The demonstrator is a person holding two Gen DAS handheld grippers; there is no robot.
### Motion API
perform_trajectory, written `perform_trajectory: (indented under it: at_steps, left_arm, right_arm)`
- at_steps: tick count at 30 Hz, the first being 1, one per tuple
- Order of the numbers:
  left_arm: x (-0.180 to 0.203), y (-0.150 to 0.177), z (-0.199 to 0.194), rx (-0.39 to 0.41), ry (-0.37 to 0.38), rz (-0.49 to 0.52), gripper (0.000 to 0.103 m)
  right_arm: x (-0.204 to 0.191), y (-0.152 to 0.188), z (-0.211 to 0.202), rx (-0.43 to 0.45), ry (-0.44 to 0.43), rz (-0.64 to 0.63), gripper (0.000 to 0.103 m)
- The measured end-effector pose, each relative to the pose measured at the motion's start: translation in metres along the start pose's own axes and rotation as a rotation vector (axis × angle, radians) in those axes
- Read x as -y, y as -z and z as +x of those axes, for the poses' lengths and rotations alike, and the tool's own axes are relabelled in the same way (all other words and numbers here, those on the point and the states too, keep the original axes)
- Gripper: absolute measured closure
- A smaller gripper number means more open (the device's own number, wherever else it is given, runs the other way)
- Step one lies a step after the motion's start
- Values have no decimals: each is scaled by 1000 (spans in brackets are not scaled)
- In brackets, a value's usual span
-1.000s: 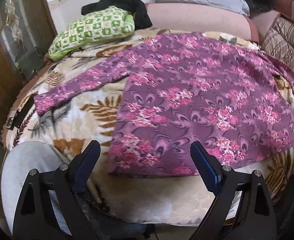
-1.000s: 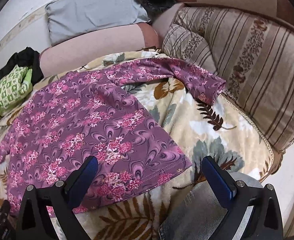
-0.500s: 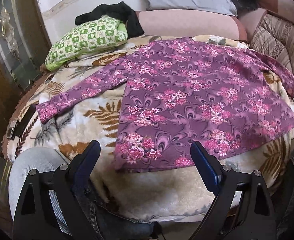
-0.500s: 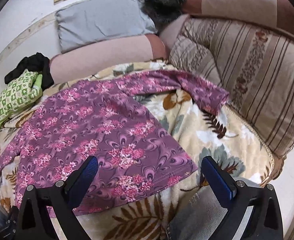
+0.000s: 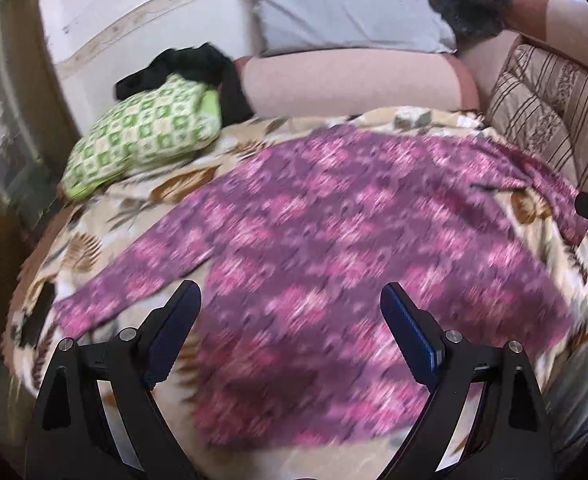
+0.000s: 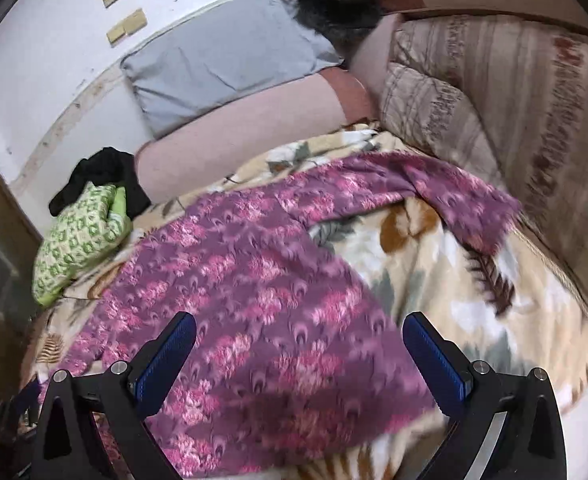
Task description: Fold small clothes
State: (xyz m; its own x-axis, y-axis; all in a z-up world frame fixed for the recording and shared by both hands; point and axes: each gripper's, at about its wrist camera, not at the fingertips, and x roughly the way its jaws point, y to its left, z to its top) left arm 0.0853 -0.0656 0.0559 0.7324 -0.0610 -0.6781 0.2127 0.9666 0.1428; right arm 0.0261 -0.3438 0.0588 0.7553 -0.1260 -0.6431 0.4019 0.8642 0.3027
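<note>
Lying flat on the leaf-print blanket, the purple floral top fills the middle of both views, one sleeve reaching toward 8 o'clock in the left view and the other toward 2 o'clock in the right view. The left gripper and right gripper hang above its hem, jaws spread wide and gripping nothing. A green checked cushion sits at 10 o'clock.

purple floral top motion-blurred, hem detail unreadable
</note>
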Motion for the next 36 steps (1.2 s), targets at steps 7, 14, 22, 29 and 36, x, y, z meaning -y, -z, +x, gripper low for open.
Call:
perform_trajectory:
  at_steps: [7, 14, 22, 29, 36]
  left_arm:
    - [56, -42, 45, -45, 120, 23, 11]
    - [93, -35, 80, -96, 240, 85, 11]
    - [52, -18, 122, -214, 309, -34, 11]
    - [20, -14, 134, -295, 374, -179, 11]
    - [-3, -18, 130, -284, 381, -282, 11]
  right_arm:
    - [115, -82, 71, -18, 239, 286, 1]
    - [207, -73, 109, -118, 334, 427, 12]
    - [246, -74, 145, -163, 351, 536, 24]
    - [241, -68, 136, -104, 310, 567, 93]
    - [157, -82, 72, 167, 208, 325, 97]
